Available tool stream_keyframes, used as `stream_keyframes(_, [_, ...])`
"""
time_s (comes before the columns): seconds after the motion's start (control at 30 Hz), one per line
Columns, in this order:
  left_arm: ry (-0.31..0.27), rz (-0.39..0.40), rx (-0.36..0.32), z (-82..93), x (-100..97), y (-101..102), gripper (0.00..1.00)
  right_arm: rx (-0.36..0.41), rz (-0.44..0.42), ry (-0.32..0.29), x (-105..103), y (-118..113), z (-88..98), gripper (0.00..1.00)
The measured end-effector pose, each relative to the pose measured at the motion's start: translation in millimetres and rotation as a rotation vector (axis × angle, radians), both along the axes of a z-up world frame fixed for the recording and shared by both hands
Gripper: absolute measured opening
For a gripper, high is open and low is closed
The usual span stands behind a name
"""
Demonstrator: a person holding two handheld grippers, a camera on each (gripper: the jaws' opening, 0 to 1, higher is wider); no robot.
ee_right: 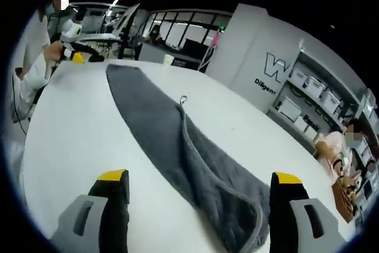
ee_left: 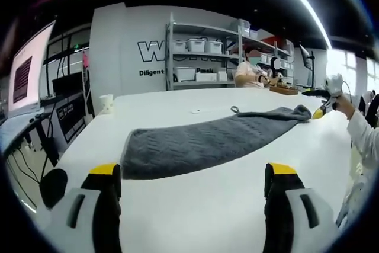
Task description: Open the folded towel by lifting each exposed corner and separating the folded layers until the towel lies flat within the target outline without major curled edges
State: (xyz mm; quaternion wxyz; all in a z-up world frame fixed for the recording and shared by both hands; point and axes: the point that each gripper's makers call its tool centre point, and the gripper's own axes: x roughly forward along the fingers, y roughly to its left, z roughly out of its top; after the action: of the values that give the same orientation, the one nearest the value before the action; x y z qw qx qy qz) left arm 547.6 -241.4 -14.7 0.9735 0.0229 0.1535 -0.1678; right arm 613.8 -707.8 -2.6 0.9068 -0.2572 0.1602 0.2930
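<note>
A grey towel [ee_left: 207,143] lies as a long folded strip across the white table [ee_left: 195,205]. Its hanging loop [ee_left: 235,109] pokes out at the far edge. My left gripper [ee_left: 193,173] stands open a little short of the strip's near end. At the far end, a gloved hand holds my right gripper [ee_left: 320,112], its yellow tip at the towel's corner. In the right gripper view the towel [ee_right: 177,140] runs away from my open right gripper [ee_right: 199,177], its folded end lying between the jaws. The top layer's edge and the loop [ee_right: 183,99] show. The left gripper [ee_right: 83,57] hovers by the far end.
A paper cup [ee_left: 106,102] stands on the table's far left. Behind it are a wall with lettering, shelves [ee_left: 201,57] of white bins, and a seated person [ee_left: 246,74]. A monitor [ee_left: 26,72] is beyond the left edge. Bare tabletop [ee_right: 77,128] lies beside the towel.
</note>
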Motion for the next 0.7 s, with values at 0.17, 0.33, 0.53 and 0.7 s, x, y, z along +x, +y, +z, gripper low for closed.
stream_keyframes(0.17, [0.016,-0.006,0.000,-7.4,-0.9,4,0.99,0.014,0.037,-0.003,25,31,8.0,0.94])
stream_keyframes(0.33, [0.018,-0.003,-0.012,-11.9,-1.3,8,0.99,0.025,0.082,0.020,49,64,8.1,0.79])
stream_keyframes(0.53, [0.028,-0.017,-0.015,-14.7,-1.6,7,0.99,0.003,0.125,0.049,74,98,-9.7,0.70])
stream_keyframes(0.7, [0.024,-0.015,-0.021,-13.5,-2.9,11,0.99,-0.003,0.144,0.097,88,116,-30.8,0.62])
